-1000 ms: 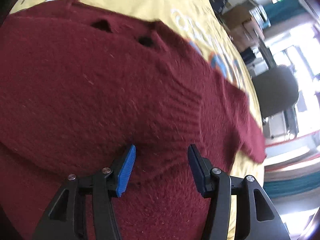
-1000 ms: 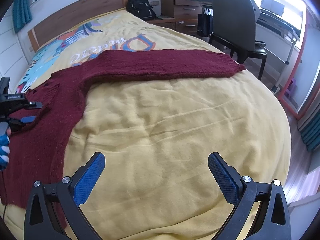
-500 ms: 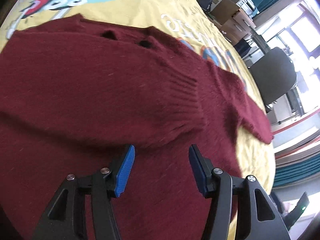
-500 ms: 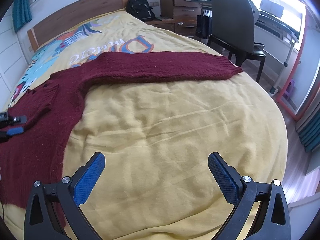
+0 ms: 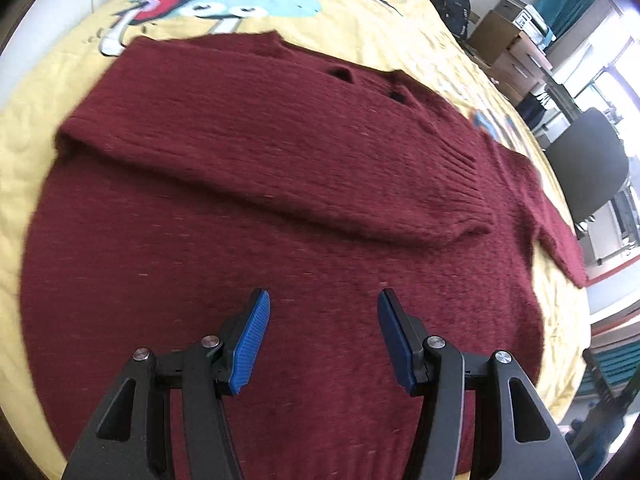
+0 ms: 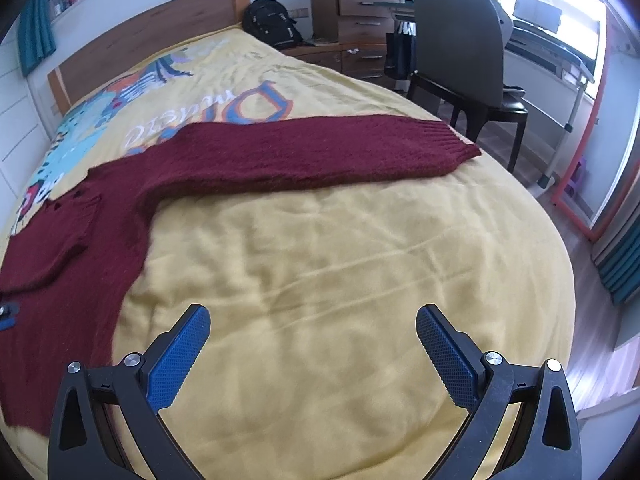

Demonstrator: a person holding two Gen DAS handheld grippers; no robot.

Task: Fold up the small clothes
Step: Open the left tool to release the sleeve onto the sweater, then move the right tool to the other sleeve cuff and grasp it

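Observation:
A dark red knitted sweater (image 5: 280, 184) lies flat on the yellow bedspread (image 6: 340, 240). One sleeve is folded across its body, with the ribbed cuff (image 5: 464, 184) at the right. The other sleeve (image 6: 320, 152) stretches out over the bed, its cuff (image 6: 448, 140) near the far edge. My left gripper (image 5: 323, 320) is open and empty, above the sweater's lower body. My right gripper (image 6: 312, 344) is open and empty over bare bedspread, to the right of the sweater's body (image 6: 60, 264). The left gripper's tip (image 6: 8, 314) shows at the right wrist view's left edge.
A wooden headboard (image 6: 152, 32) stands at the far end of the bed. A black backpack (image 6: 272, 24), wooden drawers (image 6: 352, 20) and a grey chair (image 6: 460, 48) stand beside the bed. A desk (image 6: 552, 44) is by the window. The bed's edge drops off at the right.
My left gripper has pulled back from the folded sleeve, so more of the sweater shows. The folded sleeve now lies flat across the body. My right gripper has barely moved.

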